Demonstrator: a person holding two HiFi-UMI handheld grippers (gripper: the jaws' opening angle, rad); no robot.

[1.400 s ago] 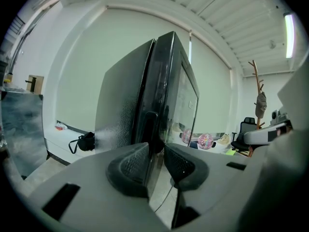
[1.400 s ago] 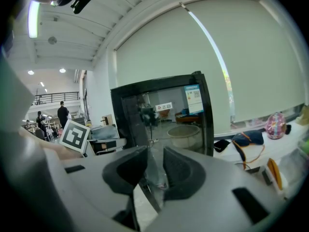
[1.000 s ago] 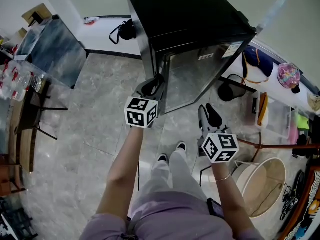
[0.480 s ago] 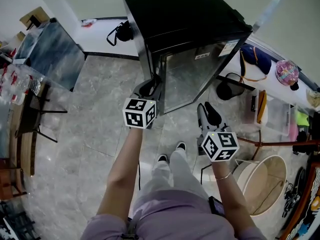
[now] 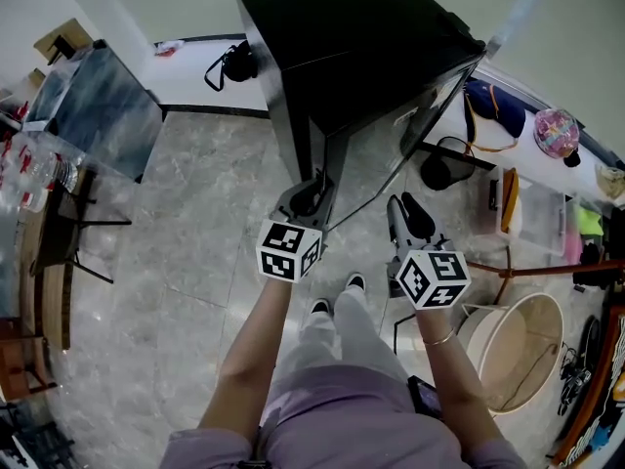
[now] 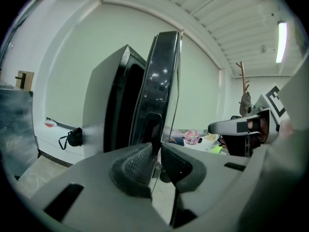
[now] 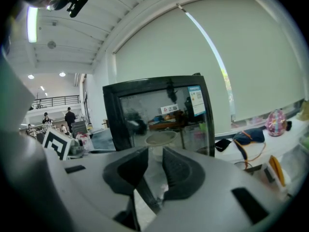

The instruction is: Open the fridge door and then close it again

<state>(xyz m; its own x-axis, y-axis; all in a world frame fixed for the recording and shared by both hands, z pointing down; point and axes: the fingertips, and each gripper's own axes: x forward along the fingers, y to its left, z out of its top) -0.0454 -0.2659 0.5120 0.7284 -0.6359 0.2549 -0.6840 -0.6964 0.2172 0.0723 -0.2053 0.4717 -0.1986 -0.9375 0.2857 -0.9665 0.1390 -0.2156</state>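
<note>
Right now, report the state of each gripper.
Left gripper: jaws closing on the fridge door, whose edge is between them.
Right gripper: slightly open, holding nothing.

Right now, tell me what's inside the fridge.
The door is ajar, its edge between the left gripper's closing jaws. Through the gap the fridge shows only darkness; no shelves or contents can be made out. From the head view its top covers the inside.

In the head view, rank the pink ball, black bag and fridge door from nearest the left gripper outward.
1. fridge door, its edge between the left gripper's closing fingers.
2. black bag, upper left by the wall.
3. pink ball, far right.
</note>
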